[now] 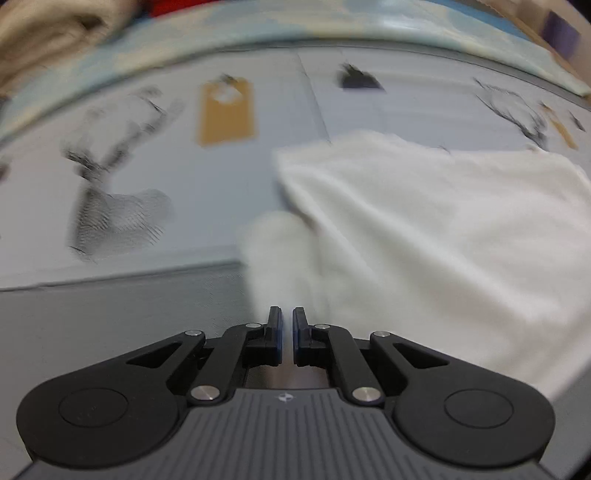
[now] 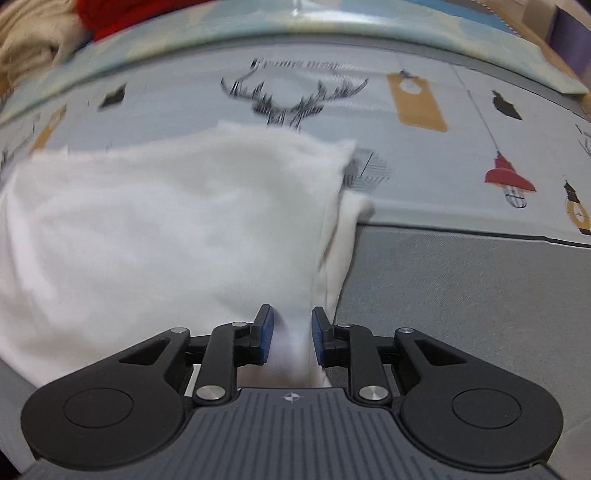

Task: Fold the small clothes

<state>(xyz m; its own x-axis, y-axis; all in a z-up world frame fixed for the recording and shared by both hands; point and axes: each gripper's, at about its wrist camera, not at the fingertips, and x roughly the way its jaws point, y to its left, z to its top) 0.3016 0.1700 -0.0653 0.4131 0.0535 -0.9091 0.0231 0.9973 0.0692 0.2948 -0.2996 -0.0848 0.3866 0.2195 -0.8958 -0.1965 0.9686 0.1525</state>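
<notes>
A white garment point(image 1: 424, 221) lies on a printed grey-blue cloth, partly folded, and reaches back toward both grippers. In the left wrist view my left gripper point(image 1: 287, 314) is nearly closed, its jaws pinching the garment's near left edge. In the right wrist view the same white garment point(image 2: 166, 221) fills the left and middle. My right gripper point(image 2: 289, 317) has its jaws a little apart, with the garment's near right corner bunched between the blue pads point(image 2: 266, 330). Both views are blurred by motion.
The printed cloth point(image 2: 443, 166) shows deer, lamps and tan tags. A plain grey surface point(image 2: 461, 295) lies in front of it. Beige fabric point(image 1: 44, 33) and something red point(image 2: 122, 14) sit at the far left behind a pale blue edge point(image 1: 295, 22).
</notes>
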